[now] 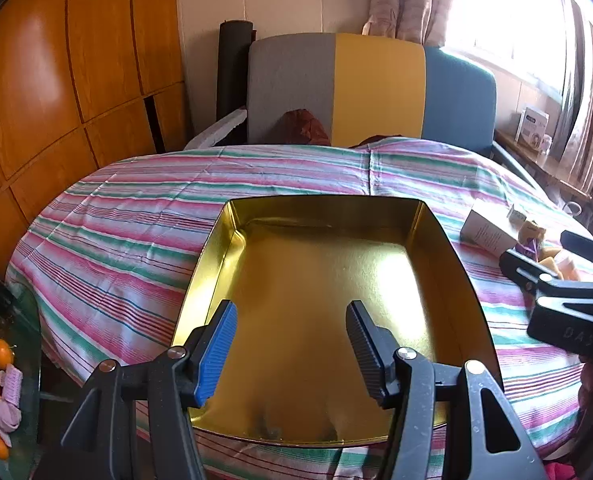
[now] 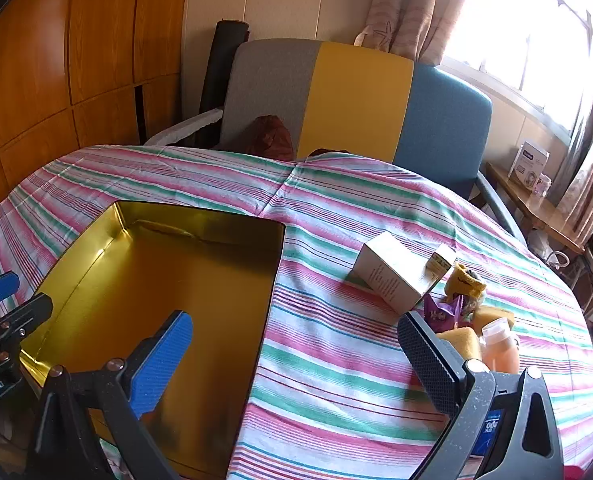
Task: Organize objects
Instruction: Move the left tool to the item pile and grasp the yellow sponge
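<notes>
A gold metal tin [image 1: 444,264] [image 2: 96,256] lies open and empty on the striped tablecloth. My left gripper [image 1: 292,320] is open and empty above the tin's near half. My right gripper [image 2: 296,340] is open and empty, above the cloth just right of the tin. To its right lie a white box [image 2: 392,278], a small box [image 2: 440,258], a yellow knitted item [image 2: 466,280], a purple packet [image 2: 442,314], yellow sponges [image 2: 462,342] and a small orange bottle [image 2: 500,346]. The white box [image 1: 486,232] and the right gripper's body [image 1: 568,292] show in the left wrist view.
The striped cloth [image 2: 336,376] covers a round table. A grey, yellow and blue chair [image 2: 356,100] stands behind it. Wooden cabinets [image 1: 56,80] fill the left. A glass side table [image 1: 20,360] with small objects is at lower left. A shelf with boxes [image 2: 530,164] is by the window.
</notes>
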### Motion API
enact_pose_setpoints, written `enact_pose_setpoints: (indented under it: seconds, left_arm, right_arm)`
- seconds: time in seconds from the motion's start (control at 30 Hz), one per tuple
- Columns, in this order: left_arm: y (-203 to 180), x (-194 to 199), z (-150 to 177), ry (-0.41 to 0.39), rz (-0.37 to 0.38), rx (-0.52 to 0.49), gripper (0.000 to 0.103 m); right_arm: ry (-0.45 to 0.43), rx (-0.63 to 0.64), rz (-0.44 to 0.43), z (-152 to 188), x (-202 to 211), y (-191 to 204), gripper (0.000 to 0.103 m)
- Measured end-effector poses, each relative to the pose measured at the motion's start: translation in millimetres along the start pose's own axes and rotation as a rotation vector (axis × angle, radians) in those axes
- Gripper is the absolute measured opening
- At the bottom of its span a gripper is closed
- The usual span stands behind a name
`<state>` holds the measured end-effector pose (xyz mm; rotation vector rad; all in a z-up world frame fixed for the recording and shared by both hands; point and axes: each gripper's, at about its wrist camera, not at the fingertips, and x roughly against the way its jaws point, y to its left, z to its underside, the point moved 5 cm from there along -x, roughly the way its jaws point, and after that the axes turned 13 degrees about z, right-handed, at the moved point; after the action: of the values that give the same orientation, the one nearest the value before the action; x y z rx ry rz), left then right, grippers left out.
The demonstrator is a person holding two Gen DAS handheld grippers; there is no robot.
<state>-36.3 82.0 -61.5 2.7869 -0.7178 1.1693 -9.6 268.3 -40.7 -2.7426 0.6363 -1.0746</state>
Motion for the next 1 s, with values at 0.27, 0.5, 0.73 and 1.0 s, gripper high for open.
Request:
enact_pose_setpoints:
  seconds: [0.27, 0.5, 0.73, 1.0]
  left_arm:
    - [-7, -5, 2, 0.022, 0.070, 0.024, 0.057]
    - [-37, -6, -11, 0.020, 0.132, -0.061, 0.057]
    - [-103, -24, -36, 0.089, 0.342, -0.136, 0.066]
    - [-194, -61, -40, 0.186, 0.477, -0.233, 0.067]
  right_arm:
    - [0.001, -0.022, 0.012, 0, -3, -13, 0.103]
    - [0.010, -0.022, 0.036, 0, -7, -30, 0.103]
    - [0.078, -0.086, 0.129, 7, -31, -114, 0.103]
    - [0.179, -0.288, 0.343, 48, -71, -240, 0.103]
